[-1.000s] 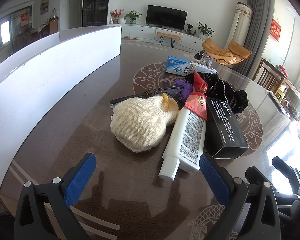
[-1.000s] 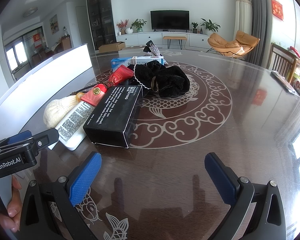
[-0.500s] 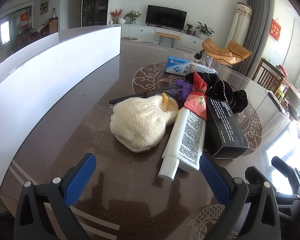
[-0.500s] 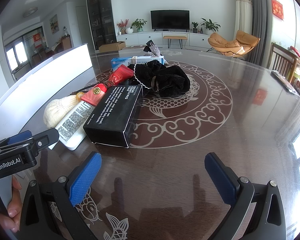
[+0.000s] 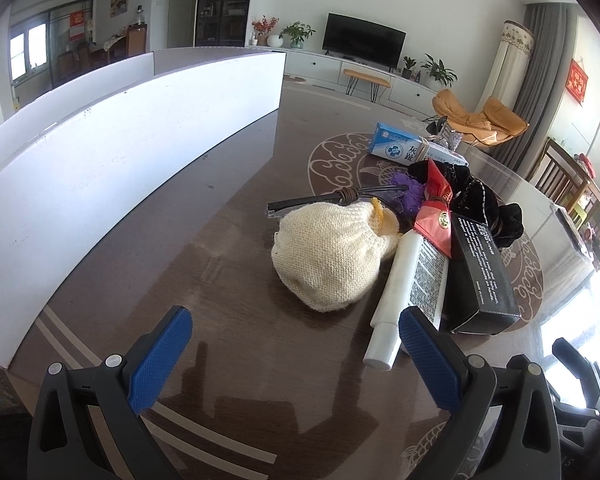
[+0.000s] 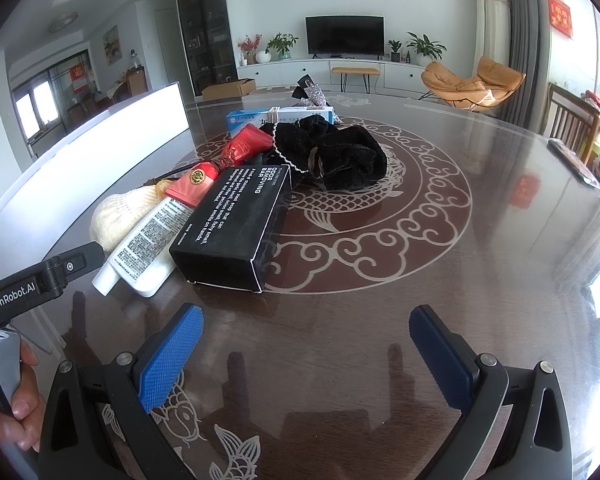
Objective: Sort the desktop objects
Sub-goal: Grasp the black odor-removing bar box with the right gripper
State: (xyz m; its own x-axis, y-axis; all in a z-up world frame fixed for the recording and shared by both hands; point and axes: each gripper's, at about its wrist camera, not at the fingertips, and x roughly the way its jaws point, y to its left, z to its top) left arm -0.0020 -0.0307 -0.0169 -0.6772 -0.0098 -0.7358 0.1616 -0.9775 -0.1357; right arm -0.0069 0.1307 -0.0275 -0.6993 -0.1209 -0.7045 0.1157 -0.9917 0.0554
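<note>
A pile lies on the dark round table: a cream knitted pouch, a white tube with a red top, a black box, black velvet cloth, a purple item and a blue-white box. My left gripper is open and empty, just short of the pouch and tube. My right gripper is open and empty, in front of the black box. The tube and pouch also show in the right wrist view.
A long white bin wall runs along the table's left side. A dark stick bound with cord lies behind the pouch. The left gripper's body and a hand show at the left of the right wrist view. Chairs stand at the far right.
None of the objects has moved. Both grippers stay open and nearly still.
</note>
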